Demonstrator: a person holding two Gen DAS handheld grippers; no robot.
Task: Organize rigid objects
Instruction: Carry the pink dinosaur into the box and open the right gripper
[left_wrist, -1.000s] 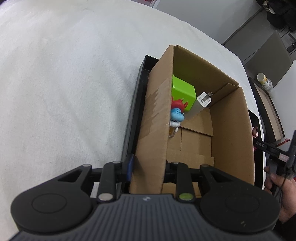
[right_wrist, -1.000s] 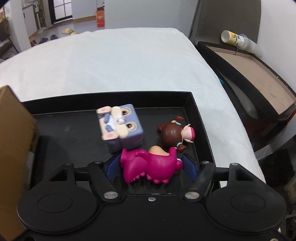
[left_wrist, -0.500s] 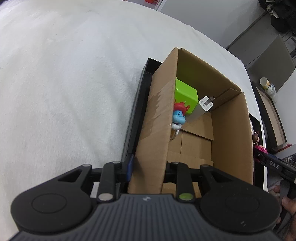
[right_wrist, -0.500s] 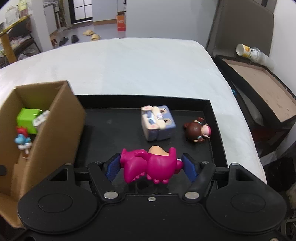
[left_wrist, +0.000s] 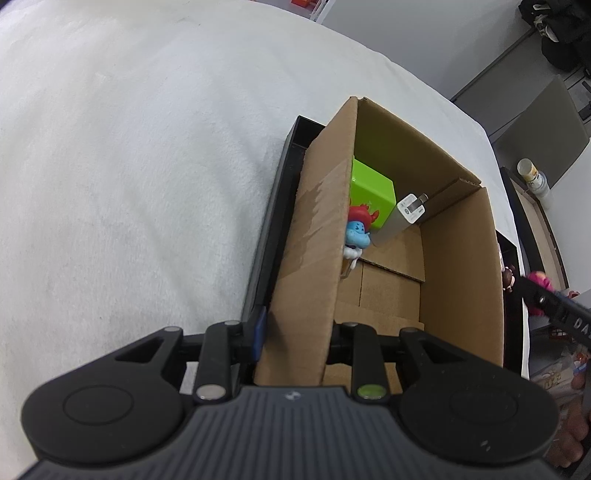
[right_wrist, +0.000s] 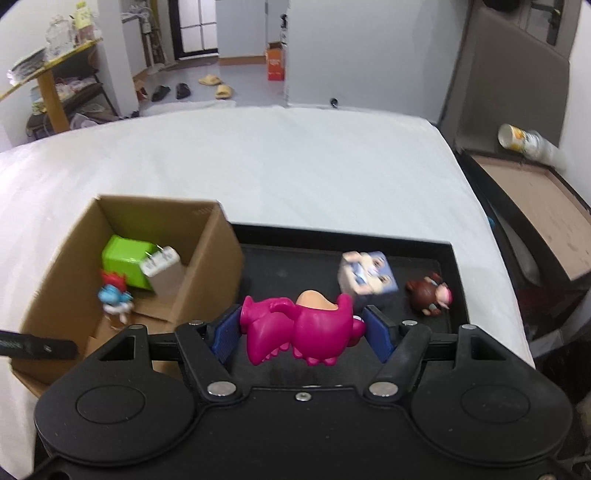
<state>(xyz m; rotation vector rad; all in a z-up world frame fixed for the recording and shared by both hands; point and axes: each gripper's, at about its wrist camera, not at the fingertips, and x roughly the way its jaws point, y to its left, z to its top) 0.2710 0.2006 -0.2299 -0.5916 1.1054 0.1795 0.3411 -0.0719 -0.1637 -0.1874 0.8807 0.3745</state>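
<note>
Left gripper (left_wrist: 295, 334): clamped on near wall of cardboard box (left_wrist: 461, 273).
Right gripper (right_wrist: 301, 328): pinching magenta dinosaur toy (right_wrist: 299, 325) between 2 blue pads, held above black tray (right_wrist: 295, 243).
Cardboard box: standing on left end of tray; holds green cube (right_wrist: 122, 260), white charger (right_wrist: 160, 262), blue figure (right_wrist: 112, 295).
Tray floor, right: lilac cube toy (right_wrist: 367, 273), beside brown-haired figure (right_wrist: 428, 295).
</note>
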